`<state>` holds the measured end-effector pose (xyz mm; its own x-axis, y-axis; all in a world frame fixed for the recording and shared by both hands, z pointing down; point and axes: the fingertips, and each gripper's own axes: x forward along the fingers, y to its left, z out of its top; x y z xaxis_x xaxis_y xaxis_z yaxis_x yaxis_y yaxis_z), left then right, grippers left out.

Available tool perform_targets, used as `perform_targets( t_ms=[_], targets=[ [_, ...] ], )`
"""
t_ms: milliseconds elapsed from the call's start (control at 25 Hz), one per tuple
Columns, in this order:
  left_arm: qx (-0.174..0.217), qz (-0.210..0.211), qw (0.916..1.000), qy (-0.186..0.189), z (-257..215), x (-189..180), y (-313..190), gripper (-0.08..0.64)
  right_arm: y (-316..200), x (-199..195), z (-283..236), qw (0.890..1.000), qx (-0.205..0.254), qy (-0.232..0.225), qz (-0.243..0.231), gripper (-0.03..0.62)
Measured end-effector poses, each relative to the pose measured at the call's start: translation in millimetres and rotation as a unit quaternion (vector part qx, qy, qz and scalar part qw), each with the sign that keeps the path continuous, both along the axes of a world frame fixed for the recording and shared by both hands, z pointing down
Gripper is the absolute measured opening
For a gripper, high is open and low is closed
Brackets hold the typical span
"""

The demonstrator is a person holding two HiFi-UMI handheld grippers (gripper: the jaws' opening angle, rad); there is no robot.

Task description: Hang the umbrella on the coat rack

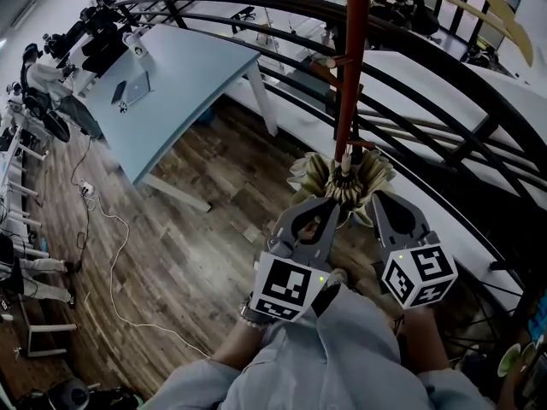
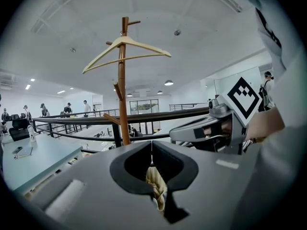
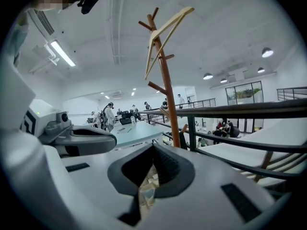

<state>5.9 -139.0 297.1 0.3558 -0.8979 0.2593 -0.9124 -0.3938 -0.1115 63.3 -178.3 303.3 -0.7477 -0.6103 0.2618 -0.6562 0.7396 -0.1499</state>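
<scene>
Both tongs are pressed together on the umbrella, side by side. The left tongs pinch a fold of its beige cloth at the bundle's 7 o'clock. The right tongs pinch the cloth at its 5 o'clock. Each gripper view shows fabric nipped in the closed jaws.

In the head view the canopy pleats fan round a pale centre, so the umbrella's long axis seems to run close to upright, about parallel to the rack. I cannot see its handle or loop.

The rack pole rises at 12 o'clock from both tongs, just past the umbrella and close to touching it in that view. Neither hand is clearly nearer.

The pegs sit well above the grip. In the left gripper view a peg sticks out at 11 o'clock, and a wooden hanger rides higher on the pole. So the coming move looks to be mostly a lift, then a short push to 12 o'clock.

The dark railing crosses just behind the pole from 10 to 4 o'clock, leaving little room beyond it. The table at 10 o'clock is well apart. Open floor lies at 8 o'clock for backing off.
</scene>
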Motion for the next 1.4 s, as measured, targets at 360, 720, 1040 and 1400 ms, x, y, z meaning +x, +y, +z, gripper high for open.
perform_targets(
  t_ms=[360,720,1040,1400],
  targets=[
    [-0.001,0.003,1.0,0.005,-0.3,2.5,-0.7,0.009,1.1,6.1,0.1,1.0,0.0,0.009,0.007,0.002],
    [-0.003,0.001,1.0,0.004,3.0,2.4,5.3,0.009,3.8,5.3,2.6,1.0,0.0,0.011,0.004,0.002],
    [-0.003,-0.001,1.0,0.007,3.2,-0.1,8.9,0.009,12.7,-0.1,2.7,1.0,0.001,0.015,-0.004,0.002],
    [-0.001,0.008,1.0,0.006,2.5,7.4,10.6,0.009,14.5,9.9,5.6,1.0,-0.002,0.02,0.005,0.002]
  ],
)
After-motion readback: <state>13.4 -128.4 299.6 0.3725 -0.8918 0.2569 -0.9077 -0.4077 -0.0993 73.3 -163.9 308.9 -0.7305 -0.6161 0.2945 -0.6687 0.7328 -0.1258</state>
